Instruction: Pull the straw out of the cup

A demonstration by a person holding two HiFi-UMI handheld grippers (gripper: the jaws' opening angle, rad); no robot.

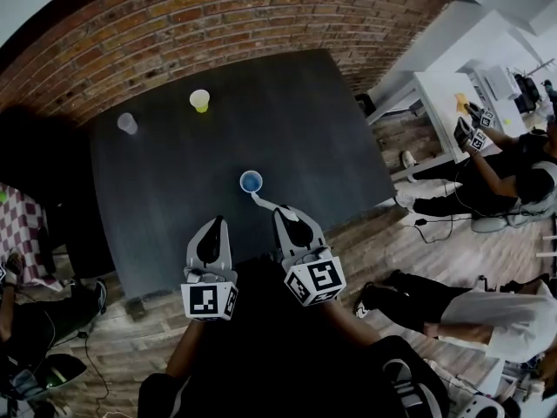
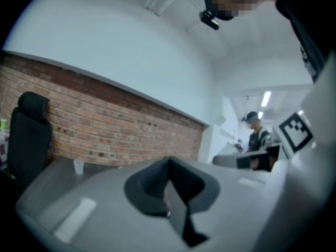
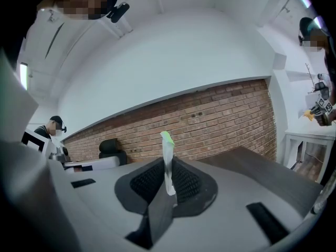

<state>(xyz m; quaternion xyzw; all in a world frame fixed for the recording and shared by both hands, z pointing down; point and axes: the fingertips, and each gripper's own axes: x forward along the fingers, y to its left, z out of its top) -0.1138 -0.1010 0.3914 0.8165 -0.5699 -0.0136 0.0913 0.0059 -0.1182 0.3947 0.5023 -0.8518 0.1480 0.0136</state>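
Straw (image 3: 167, 159) between right gripper (image 3: 167, 187) closed jaws, near blue cup (image 1: 251, 181).

Table: a dark grey rectangular table (image 1: 322, 129) with a matte top. Its far edge runs close to a red brick wall (image 1: 218, 24) (faint pale streaks show on the top).
Middle: a small round blue plastic cup (image 1: 251, 181) stands upright about mid-table, mouth up.
Far left: a clear plastic cup (image 1: 127, 123) stands upright near the far left corner.
Far edge: a pale yellow plastic cup (image 1: 200, 100) stands upright to the right of the clear one, apart from it.
Spacing: the three cups stand well apart and none touch.
Remaining top: bare dark surface.
Underneath: a wood-plank floor (image 1: 409, 233) carries the table.
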